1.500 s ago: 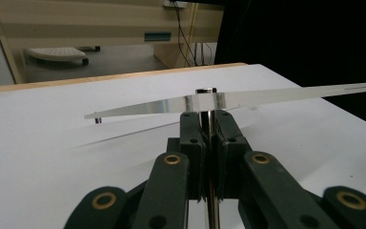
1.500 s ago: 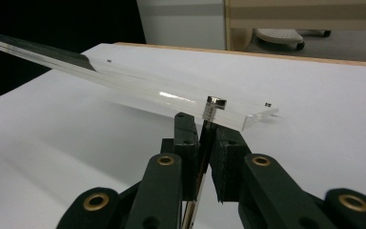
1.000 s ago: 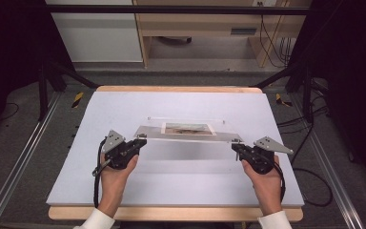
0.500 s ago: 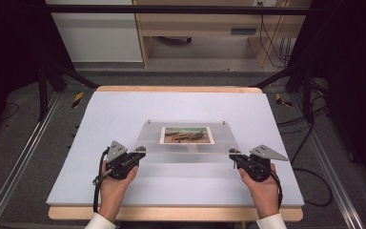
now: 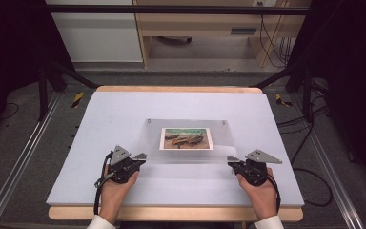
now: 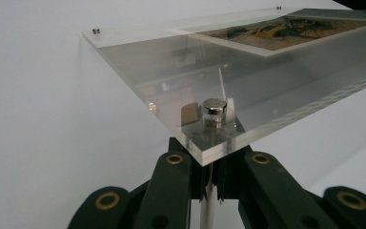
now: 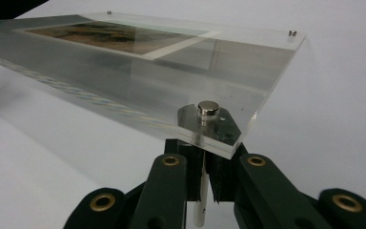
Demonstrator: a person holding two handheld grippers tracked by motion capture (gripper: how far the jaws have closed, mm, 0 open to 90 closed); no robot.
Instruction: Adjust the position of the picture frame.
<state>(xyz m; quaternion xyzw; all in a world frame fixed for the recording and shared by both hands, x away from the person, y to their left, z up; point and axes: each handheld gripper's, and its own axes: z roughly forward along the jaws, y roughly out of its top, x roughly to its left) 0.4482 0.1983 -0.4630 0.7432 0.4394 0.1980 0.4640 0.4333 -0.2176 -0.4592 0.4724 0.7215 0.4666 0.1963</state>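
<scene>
Acrylic frame (image 5: 187, 140), near corners hiding gripper fingertips, photo (image 5: 186, 138) blurred

A pale lavender rectangular mat (image 5: 124, 114) covers a light wooden tabletop (image 5: 176, 89), framed by 2 silver aluminium rails (image 5: 24, 162) running along the dark grey floor (image 5: 52, 143). Behind stand a white cabinet (image 5: 95, 38) and a light wooden bench (image 5: 205, 24), with black cables (image 5: 267, 38) hanging nearby.

Left tool (image 5: 140, 156) and right tool (image 5: 230, 159), jaws clamped, hands low.
</scene>
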